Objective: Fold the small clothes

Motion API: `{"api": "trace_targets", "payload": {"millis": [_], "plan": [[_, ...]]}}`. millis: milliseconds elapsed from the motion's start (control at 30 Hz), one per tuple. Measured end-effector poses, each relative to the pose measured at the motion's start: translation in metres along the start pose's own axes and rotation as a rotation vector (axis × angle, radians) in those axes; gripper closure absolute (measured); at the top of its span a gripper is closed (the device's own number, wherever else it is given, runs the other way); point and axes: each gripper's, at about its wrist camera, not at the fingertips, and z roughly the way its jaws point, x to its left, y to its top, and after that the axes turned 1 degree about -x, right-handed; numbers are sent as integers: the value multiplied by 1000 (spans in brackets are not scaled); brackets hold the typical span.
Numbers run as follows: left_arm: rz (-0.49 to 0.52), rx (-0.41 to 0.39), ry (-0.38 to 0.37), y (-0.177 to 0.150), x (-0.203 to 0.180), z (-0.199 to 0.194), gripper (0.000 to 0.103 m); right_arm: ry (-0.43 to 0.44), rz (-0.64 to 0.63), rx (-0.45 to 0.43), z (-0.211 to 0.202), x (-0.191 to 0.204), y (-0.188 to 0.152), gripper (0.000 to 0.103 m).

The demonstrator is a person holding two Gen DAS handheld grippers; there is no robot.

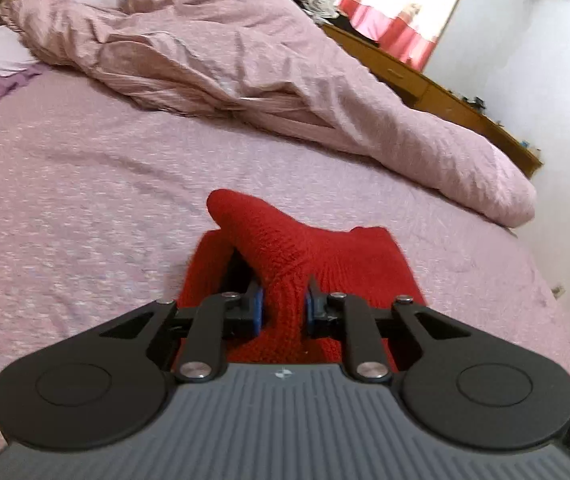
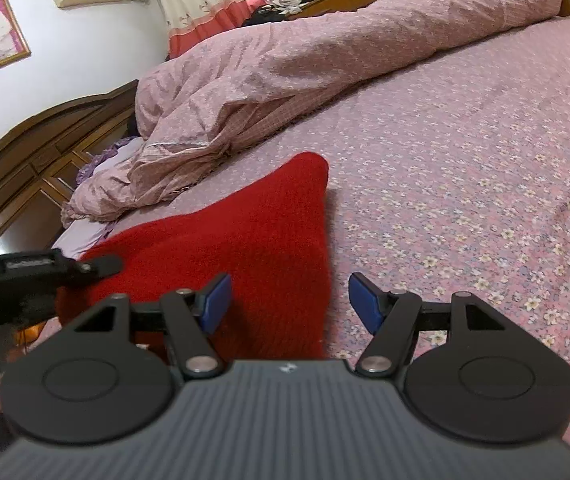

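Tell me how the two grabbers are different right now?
The left gripper has its jaws squeezed on a bunched-up ridge of the red knitted garment; the right gripper has its jaws wide apart, gripping nothing. The left one lifts a fold of cloth; the right one hangs over the garment's edge, one side over red knit, the other over the flowery bedsheet. Both have blue pads and black arms.

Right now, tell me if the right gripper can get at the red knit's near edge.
Probably yes: the right gripper is open, with the red knit lying just ahead, nothing between.
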Motion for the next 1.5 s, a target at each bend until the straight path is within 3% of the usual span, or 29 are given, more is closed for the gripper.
{"api": "trace_targets", "payload": {"millis": [100, 233, 367, 500, 567, 667, 833, 967, 1267, 1333, 1500], "plan": [[-38, 52, 52, -10, 21, 11, 81, 13, -23, -2, 5, 8, 1, 36], [-51, 90, 55, -24, 35, 20, 81, 21, -53, 0, 22, 17, 0, 36], [-20, 110, 64, -32, 37, 26, 79, 8, -134, 109, 49, 22, -13, 36], [-45, 105, 53, -34, 44, 26, 70, 30, -78, 154, 55, 9, -24, 33], [-48, 97, 60, -34, 46, 21, 57, 52, -44, 169, 54, 5, -21, 32], [-49, 91, 72, -34, 46, 17, 48, 88, 5, 170, 48, -2, -9, 29], [-60, 95, 75, -34, 46, 17, 45, 118, 15, 109, 44, -12, 11, 16], [-61, 97, 76, -34, 46, 19, 44, 165, 22, 180, 67, -19, 16, 16], [-55, 104, 80, -33, 49, 24, 39, 324, 217, 302, 111, -37, 7, 10], [-52, 105, 78, -33, 50, 24, 39, 341, 202, 309, 116, -32, 5, 3], [-59, 102, 84, -35, 54, 26, 38, 336, 95, 324, 127, -6, 3, 0]]}}
